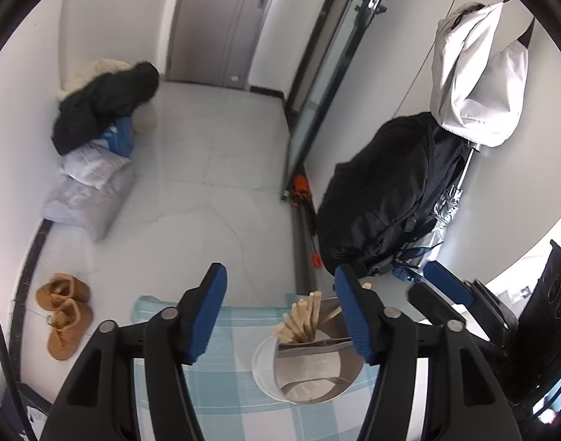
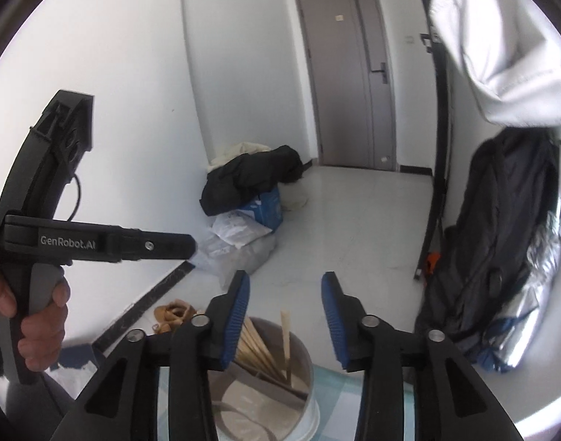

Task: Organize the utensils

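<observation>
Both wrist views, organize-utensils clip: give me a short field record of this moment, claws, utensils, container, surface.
left claw: open, holds nothing
right claw: open, holds nothing, above the holder
utensils: wooden chopsticks, bundled, standing tilted in the holder
container: white round holder, with grey inner dividers
surface: blue checked cloth, holder stands on it
background: brown boots on the floor

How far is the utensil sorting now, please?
Done: a bundle of wooden chopsticks already stands in the white holder on the checked cloth. In hand: nothing; left gripper and right gripper are open and empty. Left: no loose utensils are in view.
</observation>
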The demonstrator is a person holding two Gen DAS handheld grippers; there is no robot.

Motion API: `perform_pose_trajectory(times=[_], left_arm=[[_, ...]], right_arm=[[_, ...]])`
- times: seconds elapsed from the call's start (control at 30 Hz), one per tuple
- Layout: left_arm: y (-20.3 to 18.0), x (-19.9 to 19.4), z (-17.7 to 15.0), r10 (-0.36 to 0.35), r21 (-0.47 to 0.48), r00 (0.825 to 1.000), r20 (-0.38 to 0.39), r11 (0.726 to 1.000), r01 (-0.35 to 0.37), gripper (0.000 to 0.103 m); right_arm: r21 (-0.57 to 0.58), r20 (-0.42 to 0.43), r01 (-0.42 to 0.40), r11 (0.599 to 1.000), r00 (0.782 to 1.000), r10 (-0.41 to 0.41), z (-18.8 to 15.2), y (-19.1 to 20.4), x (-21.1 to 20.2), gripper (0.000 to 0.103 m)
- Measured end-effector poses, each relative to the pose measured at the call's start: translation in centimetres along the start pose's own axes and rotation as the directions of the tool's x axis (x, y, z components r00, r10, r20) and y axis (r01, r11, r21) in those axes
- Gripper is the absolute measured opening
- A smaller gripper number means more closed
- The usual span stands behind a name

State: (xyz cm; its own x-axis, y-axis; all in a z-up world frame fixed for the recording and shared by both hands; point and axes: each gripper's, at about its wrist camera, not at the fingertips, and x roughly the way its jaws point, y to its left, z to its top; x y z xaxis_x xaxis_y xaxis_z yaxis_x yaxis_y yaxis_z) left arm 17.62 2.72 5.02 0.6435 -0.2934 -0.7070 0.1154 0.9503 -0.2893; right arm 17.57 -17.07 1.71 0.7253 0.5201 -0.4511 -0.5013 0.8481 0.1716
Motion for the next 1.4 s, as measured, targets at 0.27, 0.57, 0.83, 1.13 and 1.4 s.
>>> perform_pose_trajectory(times=[0.27,0.57,0.83,1.13,1.4], left_arm=[[-1.7,-4.9,-1.6,0.091,0.042,0.988,0.124,0.994,-0.097,0.072],[-3.1,-9.3,-4.2,0.132,0.045,0.965,0.228,0.988,-0.145,0.084],[-3.8,-10.7,-7.0,0.166,0.047,0.946,0.277,0.981,-0.186,0.093],[-4.2,-11.9,-10.4,0.197,0.049,0.908,0.369,0.972,-0.231,0.102],[-4.3,-11.8,-12.3,0.211,0.060,0.891,0.403,0.965,-0.255,0.102]], right_arm=[[0.100,0.097,0.078,0.992,0.991,-0.088,-1.5,0.5,-6.1,0.073],[0.103,0.182,0.089,0.991,0.978,-0.106,-2.7,3.5,-11.2,0.084],[0.079,0.254,0.116,0.990,0.958,-0.133,-4.9,5.4,-14.5,0.096],[0.031,0.293,0.146,0.989,0.944,-0.148,-7.7,7.0,-16.3,0.103],[0.025,0.291,0.166,0.986,0.942,-0.166,-10.2,7.2,-16.1,0.103]])
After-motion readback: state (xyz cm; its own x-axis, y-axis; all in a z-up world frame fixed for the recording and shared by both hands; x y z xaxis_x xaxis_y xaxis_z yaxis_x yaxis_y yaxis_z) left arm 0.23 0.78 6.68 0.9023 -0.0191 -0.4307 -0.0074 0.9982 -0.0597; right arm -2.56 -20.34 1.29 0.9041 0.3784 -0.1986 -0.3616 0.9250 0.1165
